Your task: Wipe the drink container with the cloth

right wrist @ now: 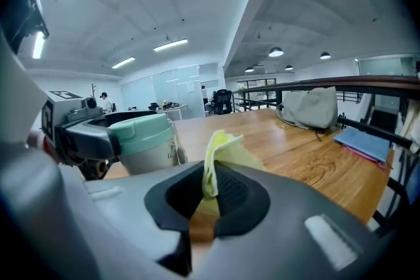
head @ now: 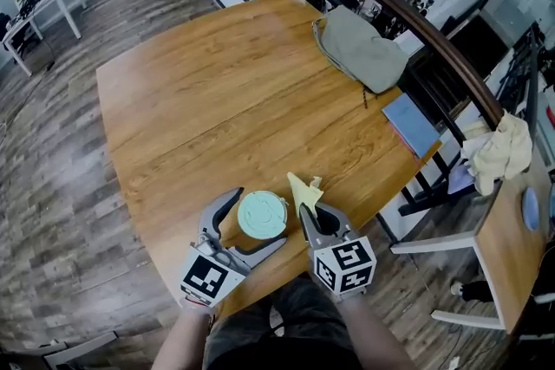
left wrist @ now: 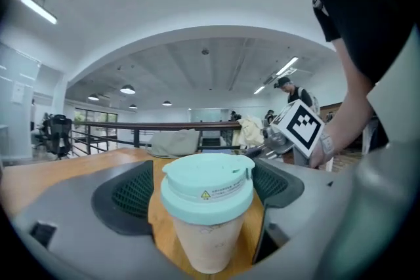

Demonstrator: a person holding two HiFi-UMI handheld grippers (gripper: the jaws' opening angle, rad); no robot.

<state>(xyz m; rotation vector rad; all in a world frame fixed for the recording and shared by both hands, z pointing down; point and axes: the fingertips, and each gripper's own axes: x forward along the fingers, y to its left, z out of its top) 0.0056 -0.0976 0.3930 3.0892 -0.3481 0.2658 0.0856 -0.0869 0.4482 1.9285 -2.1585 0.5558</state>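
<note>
— Wooden bench (head: 217, 100), rounded, on a plank floor (head: 52, 186), with a dark railing (head: 408, 13) along its far edge. What do we enter from the head view?

— Item one: drink container (head: 262, 215), a pale mint-topped cup, upright close to the bench's near edge. Item two: left gripper (head: 258, 219), one jaw on each side of the container. Item three: right gripper (head: 312, 212), just beside the container on its right, with a yellow cloth (head: 303, 189) sticking up from its jaws. Far side: grey bag (head: 360, 48), with a blue notebook (head: 411, 124) near it.

— Left gripper view?

— We record the container standing upright between the two mesh pads (left wrist: 133, 193). A sliver of bench shows on either side of the cup, so the jaws are spread and not pressing it. The right gripper's marker cube (left wrist: 298, 128) shows behind, to the right.

— Right gripper view?

— Jaws clenched on the cloth: a fold is pinched between the pads and rises above them. We note the container off to the left, near the cloth but apart from it. Bag and notebook lie well beyond on the bench.
</note>
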